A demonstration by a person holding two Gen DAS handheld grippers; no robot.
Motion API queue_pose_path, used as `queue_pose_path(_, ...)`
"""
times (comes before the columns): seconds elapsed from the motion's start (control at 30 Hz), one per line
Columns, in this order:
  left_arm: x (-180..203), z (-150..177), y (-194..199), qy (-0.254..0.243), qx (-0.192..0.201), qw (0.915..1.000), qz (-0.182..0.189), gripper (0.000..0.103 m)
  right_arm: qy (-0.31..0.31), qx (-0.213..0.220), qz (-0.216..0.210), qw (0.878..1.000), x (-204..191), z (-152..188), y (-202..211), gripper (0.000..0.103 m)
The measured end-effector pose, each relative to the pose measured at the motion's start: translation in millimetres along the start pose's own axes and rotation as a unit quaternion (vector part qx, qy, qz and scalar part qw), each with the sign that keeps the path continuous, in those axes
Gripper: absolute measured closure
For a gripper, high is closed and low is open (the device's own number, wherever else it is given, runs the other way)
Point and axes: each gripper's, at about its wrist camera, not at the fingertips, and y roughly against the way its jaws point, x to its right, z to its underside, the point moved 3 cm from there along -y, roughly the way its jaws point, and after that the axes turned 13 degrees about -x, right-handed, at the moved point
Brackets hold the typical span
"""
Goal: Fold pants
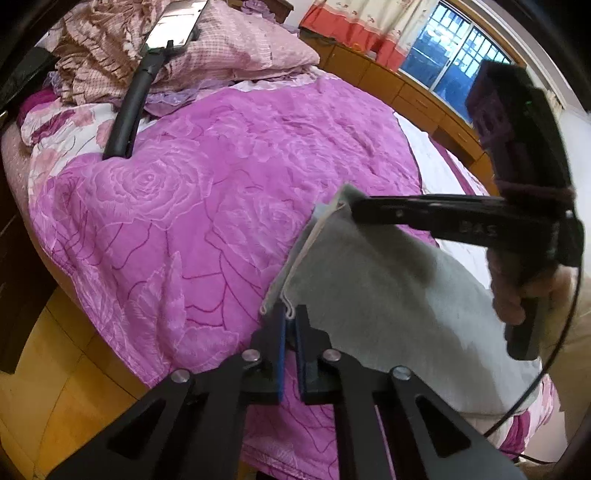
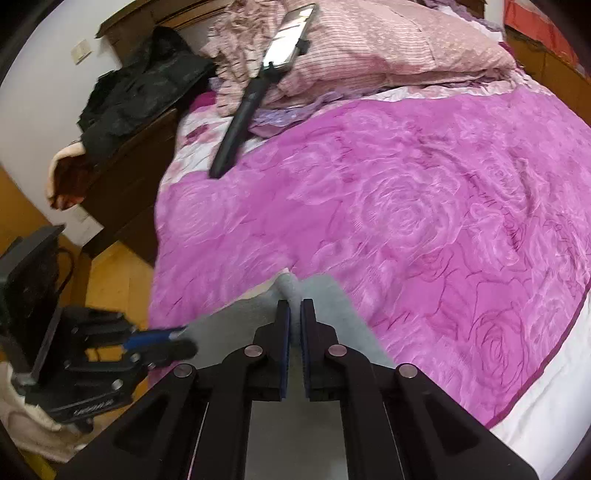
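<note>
Gripping: both grippers pinch the same pale grey pants (image 1: 388, 295), lifted off a pink rose-print blanket (image 1: 192, 206)
Left gripper (image 1: 291, 314): blue-padded fingers pressed together on a hem corner of the pants at 6 o'clock in the left wrist view; the stitched edge with a white seam runs up from the tips toward 1 o'clock
Right gripper (image 2: 295, 308): fingers nearly closed on a bunched grey fold at 6 o'clock in its own view; in the left wrist view its black fingers reach in from 3 o'clock and clamp the upper corner of the pants
Pants: stretched as a slanting sheet between the two grippers, the cloth draping toward 5 o'clock in the left wrist view over the blanket's near edge
Phone on a selfie stick (image 2: 258, 74): lies at 11 o'clock in the right wrist view, well apart from the pants, handle on the blanket, screen end on a pink checked pillow (image 2: 388, 48)
Dark garment (image 2: 144, 85): heaped on a wooden cabinet at 10 o'clock, beside the bed
Window (image 1: 454, 48): at 1 o'clock in the left wrist view, behind a red-and-cream curtain (image 1: 373, 29)
</note>
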Motion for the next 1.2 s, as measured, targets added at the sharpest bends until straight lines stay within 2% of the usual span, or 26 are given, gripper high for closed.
queue_pose_path(0.17,0.4,-2.8,2.6,-0.006,0.008,0.9999,-0.004,0.099,-0.015,0.002,0.007,1.0,7.7,-5.3,-21.2,0.103)
queue_pose_path(0.33,-1.8,-4.1,-2.3,0.0,-0.001,0.9999,-0.017,0.099,-0.026,-0.009,0.011,1.0,11.2,-6.8,-41.8,0.103)
queue_pose_path(0.47,6.0,-5.9,9.0,-0.014,0.011,0.9993,-0.032,0.099,-0.064,-0.003,-0.004,0.998,16.5,-3.8,-32.9,0.103)
queue_pose_path(0.53,9.1,-6.1,16.6,-0.019,0.018,0.9992,-0.031,0.099,-0.082,0.008,-0.012,0.997,19.4,-0.8,-21.5,0.096)
queue_pose_path(0.63,16.7,-6.7,30.3,-0.032,0.033,0.9983,-0.035,0.099,-0.105,0.038,0.001,0.994,30.6,13.6,7.8,0.085)
queue_pose_path(0.77,28.8,-8.5,39.7,-0.046,0.045,0.9974,-0.032,0.097,-0.149,0.054,0.035,0.987,65.0,57.7,53.0,0.079)
queue_pose_path(0.87,40.3,-11.4,35.5,-0.056,0.043,0.9972,-0.022,0.09,-0.204,0.055,0.082,0.974,101.4,107.9,86.4,0.075)
queue_pose_path(1.0,55.9,-11.9,18.7,-0.072,0.031,0.9968,-0.013,0.088,-0.286,0.046,0.121,0.949,149.1,181.3,120.4,0.07)
queue_pose_path(1.1,60.3,-13.3,3.0,-0.07,0.018,0.9971,-0.022,0.088,-0.32,0.029,0.135,0.937,179.7,226.2,133.7,0.068)
queue_pose_path(1.2,57.5,-11.1,-14.9,-0.061,-0.008,0.9972,-0.042,0.087,-0.341,0.021,0.127,0.931,201.9,251.5,134.0,0.067)
